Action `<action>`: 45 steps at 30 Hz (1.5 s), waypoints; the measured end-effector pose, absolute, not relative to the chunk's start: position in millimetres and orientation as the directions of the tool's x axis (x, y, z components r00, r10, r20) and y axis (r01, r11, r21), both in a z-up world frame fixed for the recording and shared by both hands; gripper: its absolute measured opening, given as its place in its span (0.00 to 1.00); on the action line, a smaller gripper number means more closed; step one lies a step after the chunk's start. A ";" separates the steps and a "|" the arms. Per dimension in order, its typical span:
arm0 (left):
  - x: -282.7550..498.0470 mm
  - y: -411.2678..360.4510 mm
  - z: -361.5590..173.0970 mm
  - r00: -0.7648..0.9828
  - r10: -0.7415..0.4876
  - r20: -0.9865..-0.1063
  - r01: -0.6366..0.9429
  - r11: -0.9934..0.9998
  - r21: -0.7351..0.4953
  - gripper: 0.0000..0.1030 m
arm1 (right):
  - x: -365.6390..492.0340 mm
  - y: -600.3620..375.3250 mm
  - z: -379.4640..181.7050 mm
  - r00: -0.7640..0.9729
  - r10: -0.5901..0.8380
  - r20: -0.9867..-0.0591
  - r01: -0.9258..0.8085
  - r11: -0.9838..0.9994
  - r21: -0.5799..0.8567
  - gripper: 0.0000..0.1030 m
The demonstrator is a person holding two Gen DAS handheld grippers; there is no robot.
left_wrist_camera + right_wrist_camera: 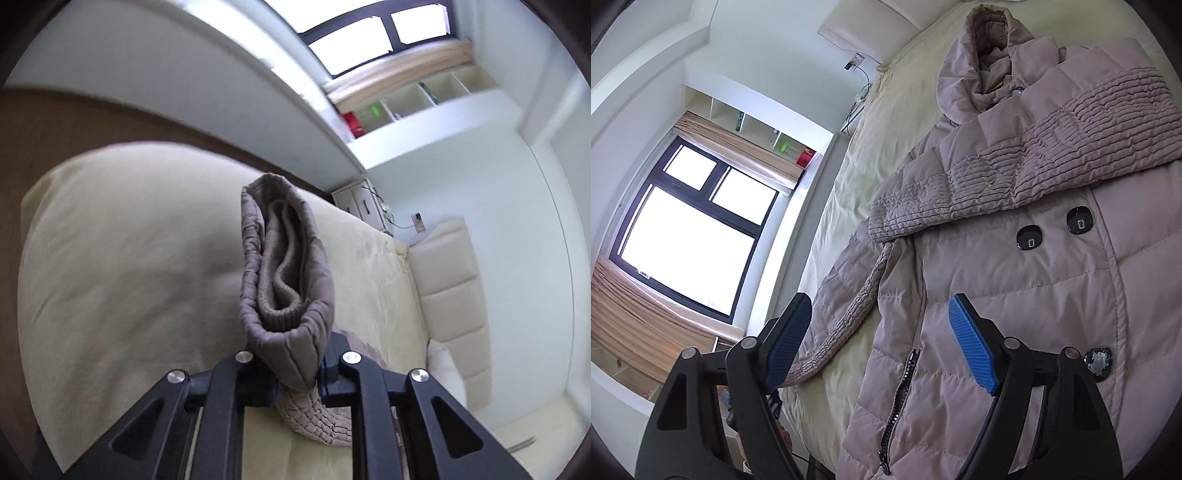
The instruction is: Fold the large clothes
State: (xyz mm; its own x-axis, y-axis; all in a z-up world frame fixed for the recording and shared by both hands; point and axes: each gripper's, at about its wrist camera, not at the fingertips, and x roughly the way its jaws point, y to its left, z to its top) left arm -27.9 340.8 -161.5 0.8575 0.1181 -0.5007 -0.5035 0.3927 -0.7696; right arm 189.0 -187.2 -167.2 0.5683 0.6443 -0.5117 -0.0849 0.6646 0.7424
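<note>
Fingers of the left gripper (297, 376) are clamped on the sleeve cuff (286, 273) of the padded jacket (1015, 280), the quilted end with its ribbed inner cuff standing up out of the closed jaws above the cream bedsheet (122, 258), while the right gripper (882, 343) hangs with its blue pads (973, 354) wide apart and nothing between them, over the jacket's front near the zip pocket (897, 402). That jacket lies face up on the bed, hood (982, 59) toward the headboard (454, 288), one sleeve already laid across the chest above the dark buttons (1054, 229), the other sleeve (842, 314) trailing along the body's side toward the window (690, 236). The step in hand looks like carrying the gripped sleeve over the body. To do it well, the cuff should travel low and level across the chest so the puffy fabric does not drag the shoulder out of line, and land flat and parallel to the sleeve already folded. The grip sits only on the cuff's end, so a slow sweep guards against slipping. The free gripper can help by pressing down on the jacket's front to pin it while the sleeve swings over, then smoothing trapped air outward
</note>
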 end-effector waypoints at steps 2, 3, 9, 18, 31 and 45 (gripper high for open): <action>-7.7 316.7 -129.4 0.866 0.128 -0.483 -0.464 0.564 -0.683 0.15 | 191.0 -189.4 -166.6 0.566 0.643 -0.516 -0.081 0.666 0.741 0.74; 3.3 307.9 -117.5 0.874 0.114 -0.472 -0.433 0.624 -0.651 0.15 | 192.8 -191.7 -167.0 0.563 0.648 -0.513 -0.074 0.658 0.750 0.74; 76.7 227.1 -54.8 0.904 -0.037 -0.425 -0.189 0.859 -0.476 0.15 | 197.8 -219.6 -163.1 0.579 0.656 -0.484 -0.042 0.618 0.785 0.74; 130.2 -6.0 -70.1 0.831 -0.233 -0.506 0.240 0.969 -0.052 0.15 | 203.2 -294.5 -182.3 0.598 0.664 -0.448 0.047 0.530 0.847 0.74; 117.7 -123.5 -125.0 0.701 -0.285 -0.654 0.427 0.902 0.064 0.27 | 222.2 -337.2 -235.2 0.522 0.748 -0.410 0.116 0.414 0.903 0.74; 86.8 -21.0 -100.1 0.684 -0.408 -0.605 0.275 0.912 -0.303 0.73 | 226.6 -331.7 -244.0 0.423 0.785 -0.453 0.151 0.432 0.889 0.74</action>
State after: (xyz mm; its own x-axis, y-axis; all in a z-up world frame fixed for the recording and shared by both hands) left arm 86.8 -21.0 -100.1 0.6837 -0.4075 -0.6054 0.2752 0.9123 -0.3033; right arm 226.6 -331.7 -244.0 0.4229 0.7850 -0.4526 0.1507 0.4316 0.8894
